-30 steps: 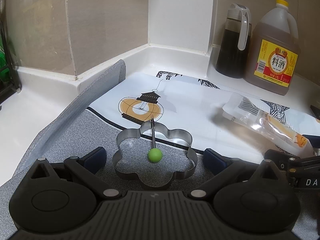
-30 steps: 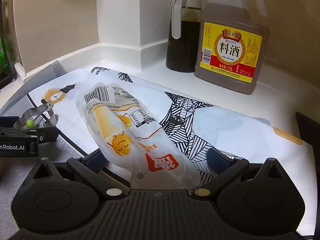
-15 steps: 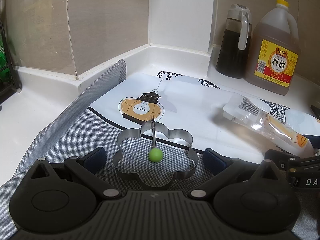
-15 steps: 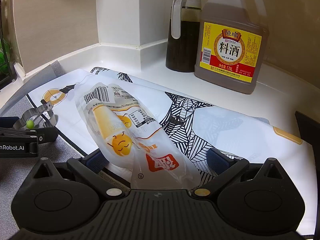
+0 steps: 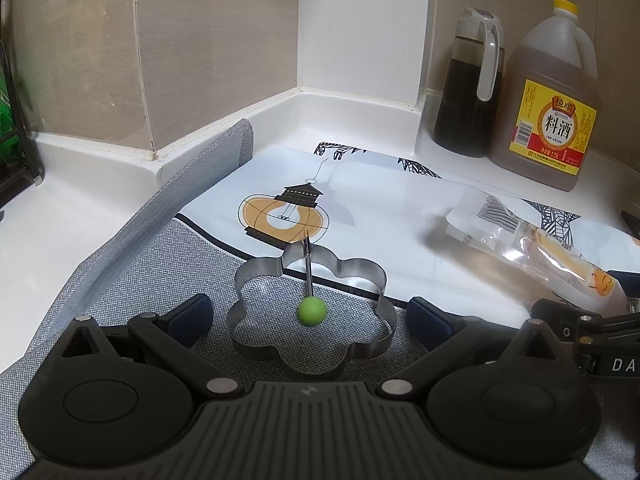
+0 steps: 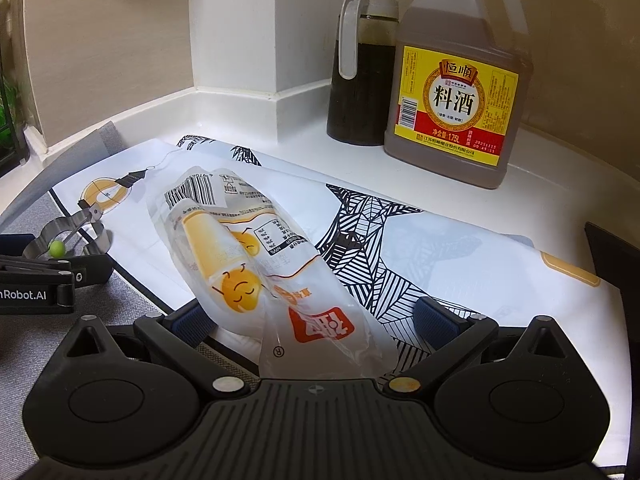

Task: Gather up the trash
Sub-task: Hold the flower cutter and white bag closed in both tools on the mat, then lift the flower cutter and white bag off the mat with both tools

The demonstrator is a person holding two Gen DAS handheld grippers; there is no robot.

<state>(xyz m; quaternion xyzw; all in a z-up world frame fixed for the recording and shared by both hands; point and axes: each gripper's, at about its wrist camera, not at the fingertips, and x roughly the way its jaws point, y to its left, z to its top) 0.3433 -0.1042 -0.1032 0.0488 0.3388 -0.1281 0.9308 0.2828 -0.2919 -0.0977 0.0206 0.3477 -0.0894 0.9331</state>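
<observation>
A clear plastic snack wrapper (image 6: 256,264) with yellow cartoon faces and a red label lies on the printed mat (image 6: 440,248). Its near end sits between the wide-apart fingers of my open right gripper (image 6: 314,318); whether they touch it I cannot tell. In the left wrist view the same wrapper (image 5: 520,232) is at the right, beside the right gripper (image 5: 580,320). My left gripper (image 5: 308,316) is open, its fingers on either side of a flower-shaped metal ring (image 5: 312,312) with a green knob (image 5: 312,310), without gripping it.
A dark sauce jug (image 5: 468,92) and a brown cooking-wine bottle (image 5: 548,120) stand at the back right against the wall. A grey mesh mat (image 5: 140,264) lies under the printed mat. White counter (image 5: 80,208) runs left to a dark rack (image 5: 12,152).
</observation>
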